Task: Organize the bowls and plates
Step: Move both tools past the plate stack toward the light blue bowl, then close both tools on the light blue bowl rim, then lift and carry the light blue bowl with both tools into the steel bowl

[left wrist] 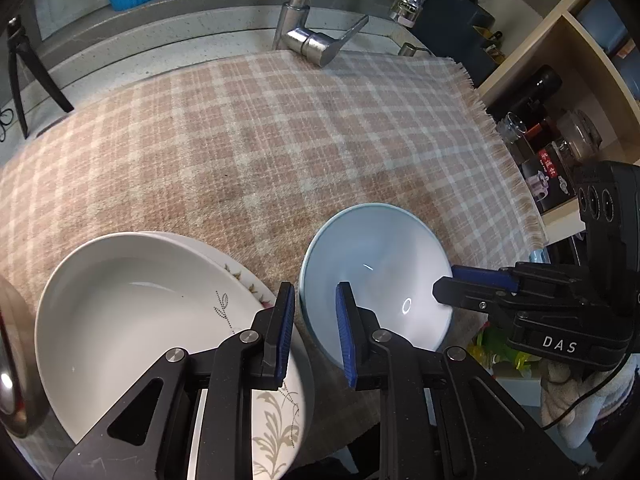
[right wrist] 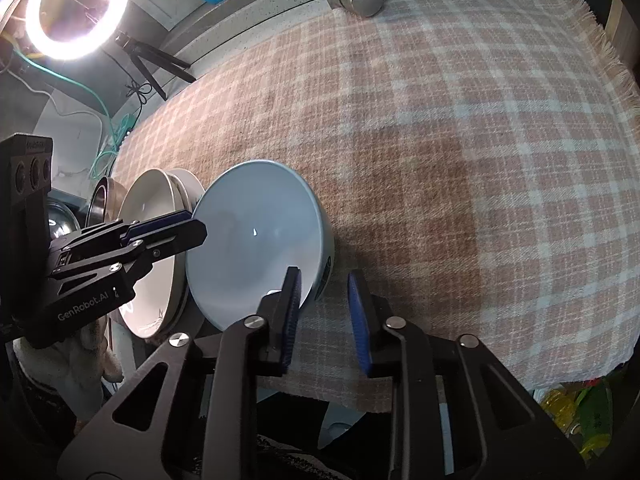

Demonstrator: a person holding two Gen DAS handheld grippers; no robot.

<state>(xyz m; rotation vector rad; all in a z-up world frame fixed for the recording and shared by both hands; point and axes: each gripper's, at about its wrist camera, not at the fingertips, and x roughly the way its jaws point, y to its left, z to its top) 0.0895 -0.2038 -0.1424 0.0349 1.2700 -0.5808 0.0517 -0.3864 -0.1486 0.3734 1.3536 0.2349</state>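
Observation:
A pale blue bowl stands on the checked cloth near its front edge; it also shows in the right wrist view. My left gripper is open with its jaws straddling the bowl's left rim. My right gripper is open with its jaws straddling the bowl's right rim; it also shows in the left wrist view. A white bowl sits in a stack of floral plates just left of the blue bowl.
A metal bowl lies at the far left. A faucet stands behind the cloth. A shelf with bottles and jars is at the right. A lit ring light on a tripod stands back left.

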